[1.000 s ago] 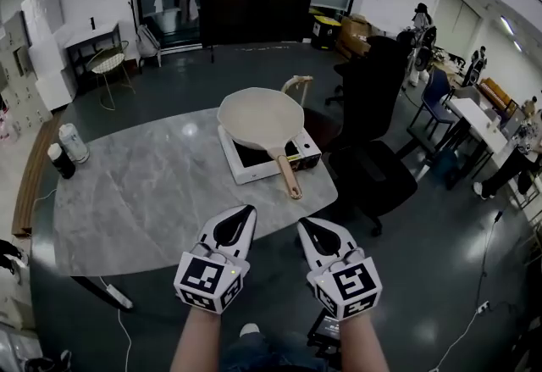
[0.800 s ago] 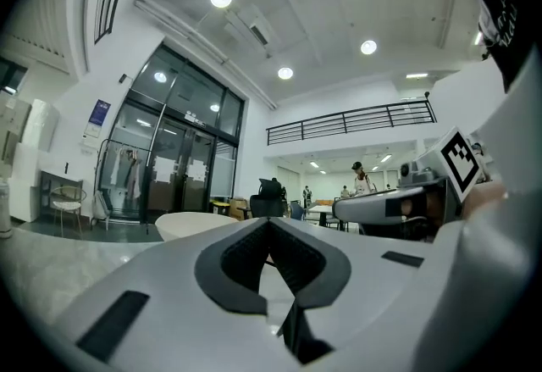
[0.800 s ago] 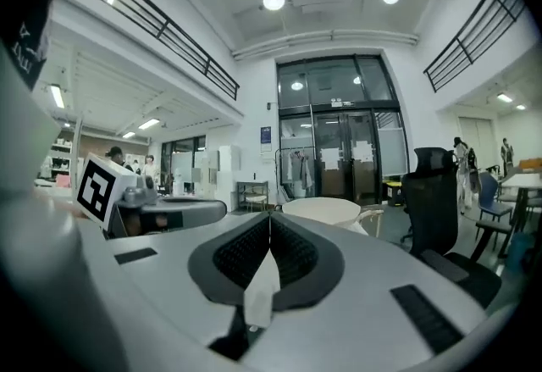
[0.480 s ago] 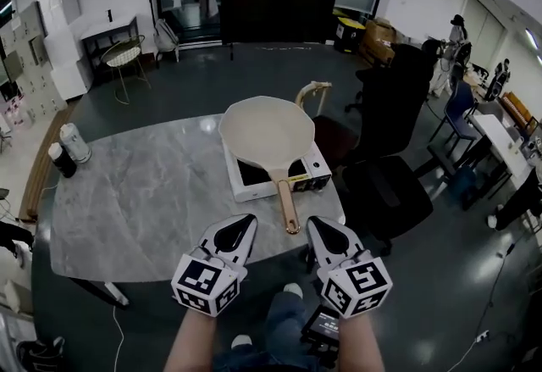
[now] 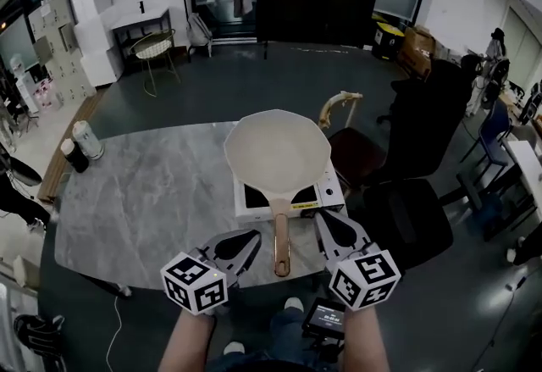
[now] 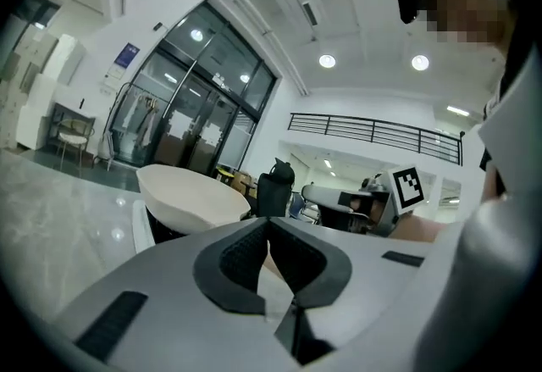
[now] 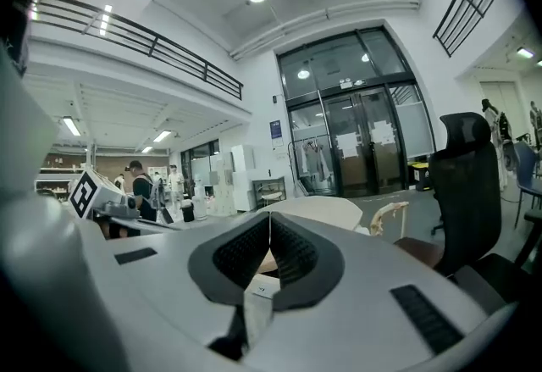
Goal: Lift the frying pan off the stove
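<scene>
A cream frying pan (image 5: 278,148) sits on a white single-burner stove (image 5: 251,203) near the front right edge of the grey marble table (image 5: 152,192). Its wooden handle (image 5: 281,241) points toward me. My left gripper (image 5: 252,236) is shut and empty, just left of the handle's end. My right gripper (image 5: 323,218) is also shut and empty, just right of the handle. Neither touches it. In the left gripper view the pan (image 6: 188,197) lies beyond the closed jaws, and the right gripper view shows the pan (image 7: 315,210) ahead of its closed jaws.
Two bottles (image 5: 81,147) stand at the table's far left. Black office chairs (image 5: 423,137) and a wooden chair (image 5: 342,105) crowd the right side of the table. A small dark device (image 5: 324,318) rests on the person's lap below the grippers.
The person has stepped closer to the table. Both grippers moved forward and now flank the end of the pan handle; both stayed shut.
</scene>
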Available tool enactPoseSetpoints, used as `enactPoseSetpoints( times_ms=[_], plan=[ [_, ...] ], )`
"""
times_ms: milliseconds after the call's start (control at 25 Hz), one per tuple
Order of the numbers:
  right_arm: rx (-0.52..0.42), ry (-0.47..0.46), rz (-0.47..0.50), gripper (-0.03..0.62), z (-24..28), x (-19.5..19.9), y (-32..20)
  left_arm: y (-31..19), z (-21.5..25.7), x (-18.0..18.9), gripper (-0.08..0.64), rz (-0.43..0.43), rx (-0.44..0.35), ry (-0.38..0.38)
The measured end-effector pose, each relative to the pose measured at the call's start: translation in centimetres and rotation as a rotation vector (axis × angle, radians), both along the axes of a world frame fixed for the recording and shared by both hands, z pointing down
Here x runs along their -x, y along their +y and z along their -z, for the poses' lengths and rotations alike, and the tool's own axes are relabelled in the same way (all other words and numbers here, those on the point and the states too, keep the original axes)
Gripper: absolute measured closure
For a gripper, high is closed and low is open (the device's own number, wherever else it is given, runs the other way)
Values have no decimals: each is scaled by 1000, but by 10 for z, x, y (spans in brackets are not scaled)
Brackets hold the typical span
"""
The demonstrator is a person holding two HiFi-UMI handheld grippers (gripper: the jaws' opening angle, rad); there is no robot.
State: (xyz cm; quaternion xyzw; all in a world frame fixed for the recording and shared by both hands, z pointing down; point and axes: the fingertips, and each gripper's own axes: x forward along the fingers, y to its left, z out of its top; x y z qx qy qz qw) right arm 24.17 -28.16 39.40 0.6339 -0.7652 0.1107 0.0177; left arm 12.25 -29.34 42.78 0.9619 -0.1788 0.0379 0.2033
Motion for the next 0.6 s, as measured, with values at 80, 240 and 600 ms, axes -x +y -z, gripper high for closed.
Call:
enactPoseSetpoints(
  times_ms=[80, 240, 600],
  plan=[
    [4, -14, 27, 567, -5, -5, -11, 2, -10, -6, 535, -25, 80, 10],
    [22, -38, 89, 566, -17, -9, -35, 14, -27, -21, 250, -106, 254, 17],
    [34, -62, 223, 566, -20, -9, -67, 38, -47, -32, 210, -125, 492, 72]
  ],
)
